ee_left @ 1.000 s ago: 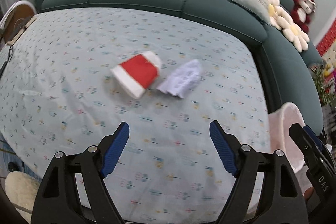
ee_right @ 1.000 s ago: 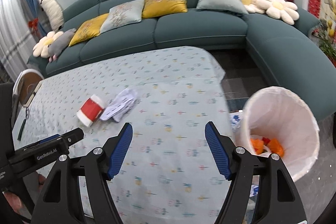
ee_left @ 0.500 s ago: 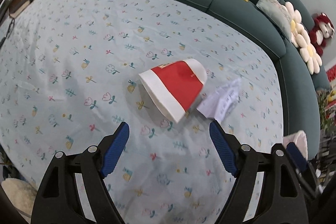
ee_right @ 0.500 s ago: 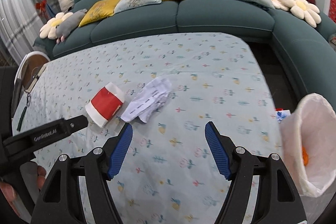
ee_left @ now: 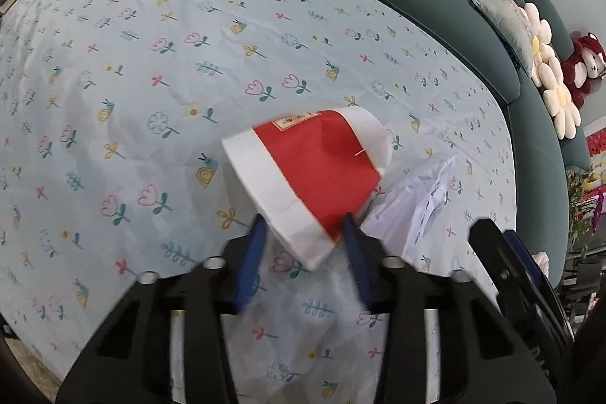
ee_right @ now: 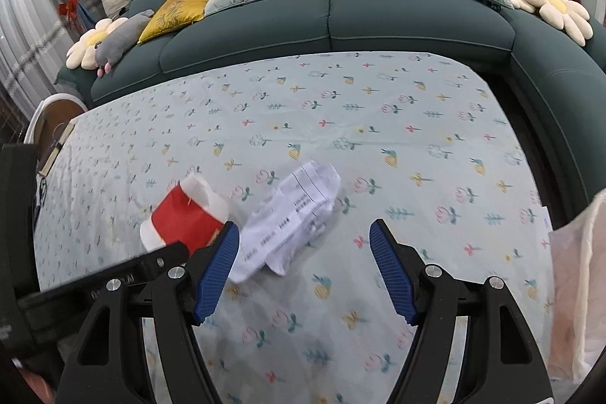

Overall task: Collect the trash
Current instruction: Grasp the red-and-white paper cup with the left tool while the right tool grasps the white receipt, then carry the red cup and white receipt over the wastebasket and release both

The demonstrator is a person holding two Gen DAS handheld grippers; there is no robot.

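1. Teal sofa (ee_right: 378, 17) runs along far side, soft cushions on it.
2. Tablecloth (ee_left: 151, 63): pale blue fabric w/ flower print, lightly creased.
3. Bin liner (ee_right: 579, 271): thin translucent plastic, right edge.
4. Paper cup (ee_left: 310, 177): red w/ white bands, conical, dented, lying on its side mid-table. Left gripper (ee_left: 303, 252) fingers narrowed on cup's near rim, both sides.
5. Crumpled printed receipt (ee_right: 291, 222) just right of cup. Right gripper (ee_right: 305, 271) fingers wide, holding nothing, near side of receipt.
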